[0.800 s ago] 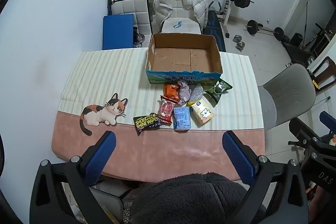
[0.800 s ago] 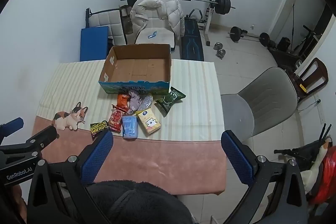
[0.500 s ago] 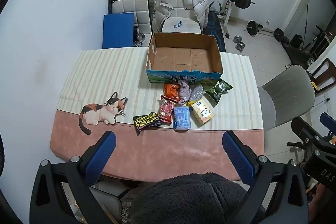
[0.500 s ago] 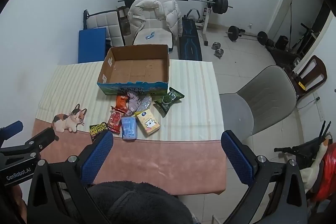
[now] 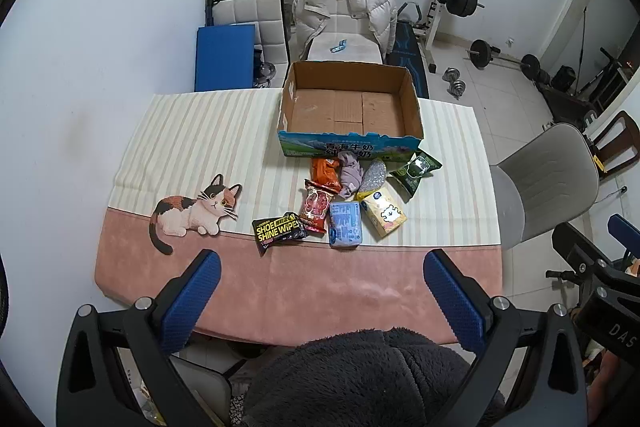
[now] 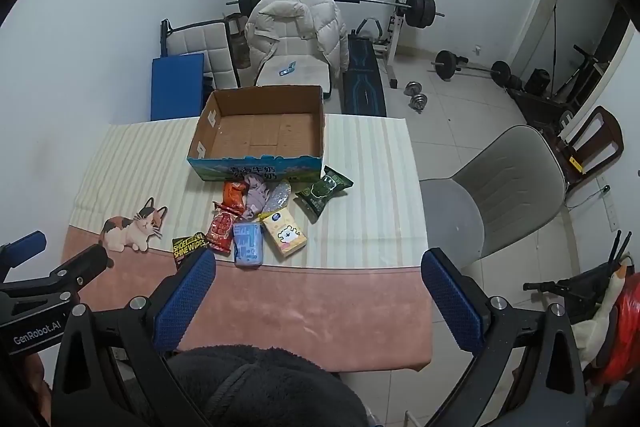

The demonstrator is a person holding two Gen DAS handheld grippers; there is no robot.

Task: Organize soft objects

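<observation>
An empty cardboard box (image 5: pixel 348 107) (image 6: pixel 260 131) stands open at the table's far side. In front of it lies a pile of soft packs: black shoe-wipes pack (image 5: pixel 279 227) (image 6: pixel 188 245), red snack bag (image 5: pixel 315 209), orange bag (image 5: pixel 325 171), grey cloth (image 5: pixel 350 173), blue tissue pack (image 5: pixel 345 225) (image 6: pixel 248 245), yellow pack (image 5: pixel 383 213) (image 6: pixel 285 233), green bag (image 5: pixel 415 169) (image 6: pixel 323 191). My left gripper (image 5: pixel 320 287) is open and empty, high above the table's near edge. My right gripper (image 6: pixel 318 287) is open and empty, also high above the near edge.
The table (image 5: pixel 192 147) has a striped and pink cloth with a printed cat (image 5: pixel 192 211). A grey chair (image 6: pixel 500 195) stands at its right. A chair with a white jacket (image 5: pixel 344 11), a blue mat and weight equipment stand behind the table.
Both grippers have shifted only slightly; the view of the table has drifted a little. Nothing on the table has moved.
</observation>
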